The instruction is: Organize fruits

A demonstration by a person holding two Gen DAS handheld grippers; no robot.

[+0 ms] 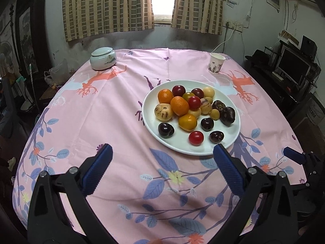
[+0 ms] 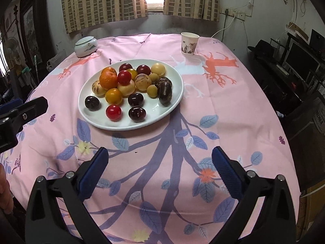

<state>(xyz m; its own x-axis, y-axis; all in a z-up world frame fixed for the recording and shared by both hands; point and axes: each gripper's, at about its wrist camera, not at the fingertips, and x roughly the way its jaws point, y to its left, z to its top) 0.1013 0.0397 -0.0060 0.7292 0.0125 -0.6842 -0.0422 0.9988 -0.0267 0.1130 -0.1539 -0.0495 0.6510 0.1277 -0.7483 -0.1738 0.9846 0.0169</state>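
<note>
At the upper left a glazed, squat lidded jar (image 1: 103,58) sits on the pink printed tablecloth (image 1: 113,109). Right of centre, a smooth white round plate (image 1: 151,120) holds the fruits (image 1: 191,109): dimpled oranges, glossy red tomatoes, dark shiny cherries, pale striped melons. A paper cup (image 1: 216,63) stands upper right. Left gripper (image 1: 162,156) and right gripper (image 2: 160,158) both hover with ribbed blue pads spread wide, holding nothing.
</note>
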